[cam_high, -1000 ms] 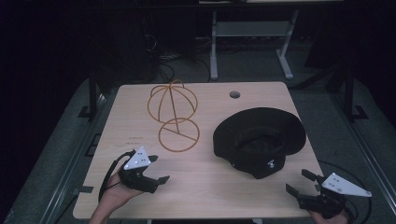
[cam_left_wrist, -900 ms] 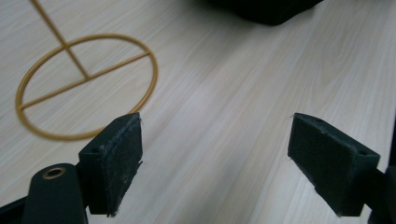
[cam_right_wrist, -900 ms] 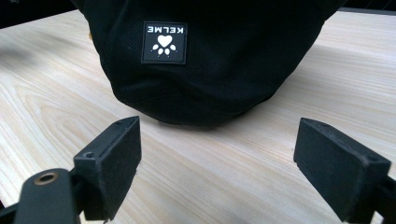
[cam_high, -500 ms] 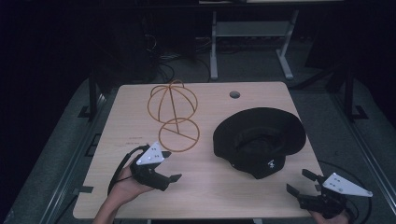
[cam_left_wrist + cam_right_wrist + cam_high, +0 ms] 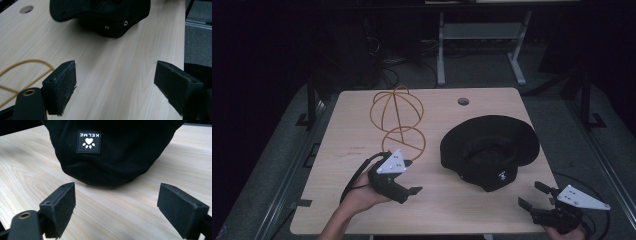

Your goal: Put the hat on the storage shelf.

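Observation:
A black bucket hat (image 5: 489,150) lies crown-down on the right half of the wooden table (image 5: 352,145). Left of it stands a golden wire hat stand (image 5: 397,112), a sphere on a ring base. My left gripper (image 5: 411,192) hovers just in front of the stand's ring, open and empty, pointing right at the hat (image 5: 100,15); the wire (image 5: 25,67) shows beside its left jaw. My right gripper (image 5: 532,195) is at the table's front right corner, open and empty, aimed at the hat's crown (image 5: 112,152), which carries a small paw-print label (image 5: 89,141).
A round cable hole (image 5: 463,101) sits near the table's far edge. A metal frame stand (image 5: 477,35) is on the floor behind the table. Bare wood lies between the two grippers along the front edge.
My left gripper has moved right and forward from the front left toward the table's middle, turning toward the hat. The right gripper, hat and wire stand have stayed put.

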{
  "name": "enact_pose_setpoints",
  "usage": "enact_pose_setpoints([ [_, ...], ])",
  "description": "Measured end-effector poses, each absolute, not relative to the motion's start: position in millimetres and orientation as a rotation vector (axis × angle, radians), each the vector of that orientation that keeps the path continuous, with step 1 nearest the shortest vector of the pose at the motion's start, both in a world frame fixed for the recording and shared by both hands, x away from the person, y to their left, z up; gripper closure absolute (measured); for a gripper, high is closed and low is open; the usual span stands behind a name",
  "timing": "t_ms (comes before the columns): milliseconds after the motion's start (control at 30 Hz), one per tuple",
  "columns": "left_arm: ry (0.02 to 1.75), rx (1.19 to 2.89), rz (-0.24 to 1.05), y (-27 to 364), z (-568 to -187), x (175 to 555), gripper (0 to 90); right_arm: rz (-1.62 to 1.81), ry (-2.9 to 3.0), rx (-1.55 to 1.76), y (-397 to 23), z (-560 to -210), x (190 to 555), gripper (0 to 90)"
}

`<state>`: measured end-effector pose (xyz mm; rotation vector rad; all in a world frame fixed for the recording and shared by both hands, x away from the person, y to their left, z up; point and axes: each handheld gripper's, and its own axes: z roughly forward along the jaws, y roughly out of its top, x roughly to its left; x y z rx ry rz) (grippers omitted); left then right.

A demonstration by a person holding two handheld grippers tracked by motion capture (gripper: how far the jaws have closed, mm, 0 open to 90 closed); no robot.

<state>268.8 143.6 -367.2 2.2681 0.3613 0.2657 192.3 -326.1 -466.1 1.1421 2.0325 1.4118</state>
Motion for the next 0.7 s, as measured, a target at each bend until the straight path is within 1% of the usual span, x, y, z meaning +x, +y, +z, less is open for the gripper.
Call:
enact_pose_setpoints([
  [267, 0.3, 2.285, 0.26, 118.2, -357.8, 273.6, 17.6, 1.42, 2.038, 1.129, -326.8, -466.4, 192.5, 14.5],
  [700, 0.23, 2.324, 0.231, 79.3, -354.0, 284.7, 17.6, 1.439, 2.021, 1.132, -328.3, -464.9, 194.0, 14.6],
])
